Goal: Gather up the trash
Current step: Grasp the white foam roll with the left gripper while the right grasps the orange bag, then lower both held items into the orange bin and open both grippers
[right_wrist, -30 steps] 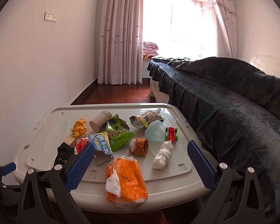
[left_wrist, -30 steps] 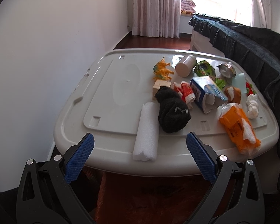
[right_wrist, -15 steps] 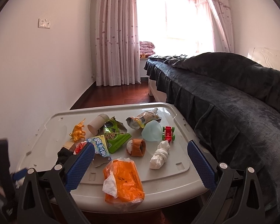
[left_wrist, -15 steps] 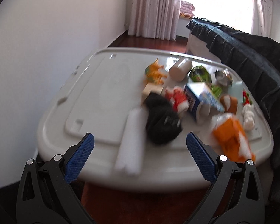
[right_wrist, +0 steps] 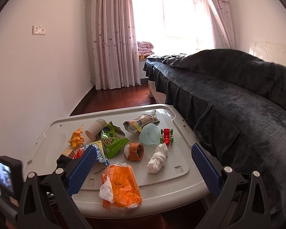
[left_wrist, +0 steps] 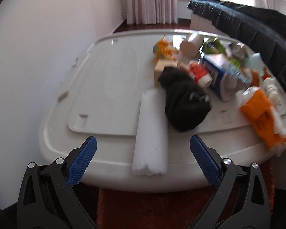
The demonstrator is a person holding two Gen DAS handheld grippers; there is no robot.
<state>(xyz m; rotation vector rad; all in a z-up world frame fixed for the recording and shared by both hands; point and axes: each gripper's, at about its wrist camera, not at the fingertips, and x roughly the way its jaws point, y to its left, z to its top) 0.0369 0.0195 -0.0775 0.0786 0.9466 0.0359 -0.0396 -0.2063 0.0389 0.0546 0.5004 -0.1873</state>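
Observation:
A white plastic lid point(left_wrist: 104, 80) point(right_wrist: 177, 179) serves as a low table and carries mixed items. In the left wrist view a white foam roll point(left_wrist: 152, 133) lies at the near edge beside a black sock point(left_wrist: 185, 105). My left gripper point(left_wrist: 143, 160) is open, its blue pads either side of the roll's near end, not touching. In the right wrist view an orange tissue pack point(right_wrist: 120, 187), a knotted white tissue point(right_wrist: 158, 158), a green snack bag point(right_wrist: 112, 141) and a foil wrapper point(right_wrist: 141, 123) lie on the lid. My right gripper point(right_wrist: 143, 168) is open and empty above the near edge.
A bed with a dark blanket point(right_wrist: 238, 99) runs along the right side. A white wall point(left_wrist: 38, 57) stands close on the left. A toy car point(right_wrist: 166, 135), a pale blue cup point(right_wrist: 149, 134), an orange toy dinosaur point(right_wrist: 77, 137) and a paper tube point(right_wrist: 94, 130) are also on the lid.
My left gripper has moved closer to the lid's near edge, so the foam roll looks larger between its pads. My right gripper has tilted up slightly. Both stay open.

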